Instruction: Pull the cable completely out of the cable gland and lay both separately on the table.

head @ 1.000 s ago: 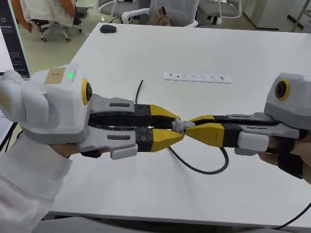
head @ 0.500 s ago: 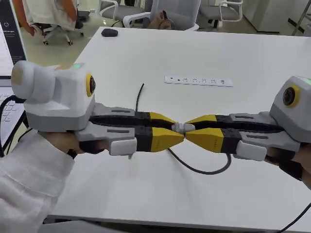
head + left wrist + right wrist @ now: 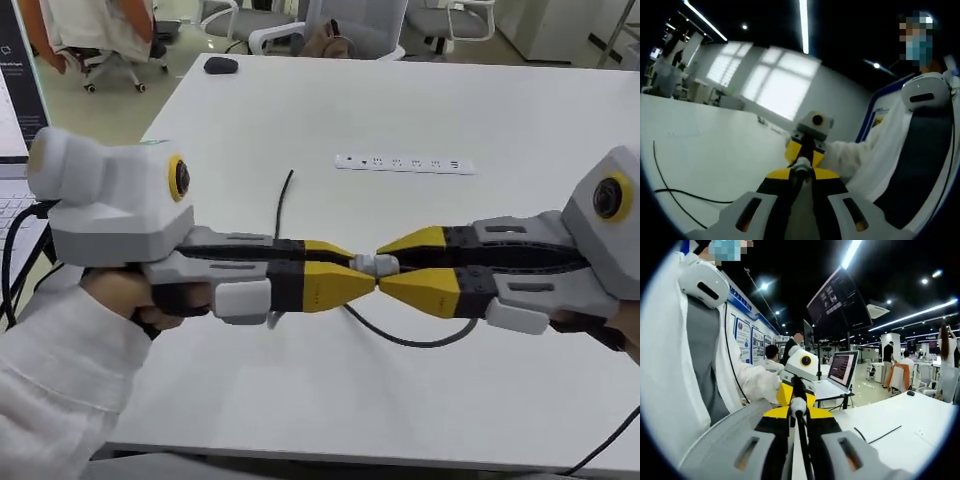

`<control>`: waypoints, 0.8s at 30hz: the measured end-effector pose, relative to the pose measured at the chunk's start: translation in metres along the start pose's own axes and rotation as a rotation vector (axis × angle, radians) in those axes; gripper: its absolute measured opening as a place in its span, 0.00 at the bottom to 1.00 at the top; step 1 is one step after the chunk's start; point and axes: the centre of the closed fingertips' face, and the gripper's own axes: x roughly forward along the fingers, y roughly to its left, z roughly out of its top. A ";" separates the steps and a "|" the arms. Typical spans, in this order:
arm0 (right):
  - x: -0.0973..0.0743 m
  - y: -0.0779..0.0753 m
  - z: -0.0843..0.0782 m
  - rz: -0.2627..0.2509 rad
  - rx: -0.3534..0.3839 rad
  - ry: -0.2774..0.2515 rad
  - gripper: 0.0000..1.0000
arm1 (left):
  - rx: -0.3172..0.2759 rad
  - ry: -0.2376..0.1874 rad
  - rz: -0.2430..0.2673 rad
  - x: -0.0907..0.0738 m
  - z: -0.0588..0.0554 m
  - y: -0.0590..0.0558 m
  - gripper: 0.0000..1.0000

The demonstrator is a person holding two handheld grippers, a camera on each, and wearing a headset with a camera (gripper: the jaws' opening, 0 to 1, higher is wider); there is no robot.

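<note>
A small pale grey cable gland (image 3: 372, 264) hangs above the white table (image 3: 300, 400), between the yellow tips of both grippers. They meet nose to nose. My left gripper (image 3: 362, 273) comes in from the left and is shut on the gland (image 3: 801, 165). Facing it from the right, my right gripper (image 3: 386, 267) is shut on the black cable (image 3: 802, 440) just behind the gland (image 3: 798, 406). The cable (image 3: 420, 343) drops from the tips, loops on the table under the right gripper, and its free end (image 3: 283, 200) lies beyond the left gripper.
A white power strip (image 3: 404, 163) lies further back on the table, and a dark mouse (image 3: 220, 65) sits near the far left corner. A laptop (image 3: 10, 200) stands off the table's left edge. Office chairs and people are beyond.
Both grippers stay joined tip to tip at the gland. The right gripper has tilted so its rear sits higher, and the cable loop below looks flatter.
</note>
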 end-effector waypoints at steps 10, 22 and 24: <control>-0.002 -0.008 -0.007 -0.035 0.007 0.030 0.10 | 0.094 -0.027 0.038 -0.006 0.006 0.004 0.16; -0.010 -0.011 -0.002 -0.069 -0.037 -0.012 0.02 | 0.315 -0.091 0.078 -0.002 0.014 0.001 0.18; -0.010 -0.010 0.002 -0.066 -0.027 -0.034 0.02 | 0.317 -0.122 0.063 -0.001 0.019 -0.002 0.21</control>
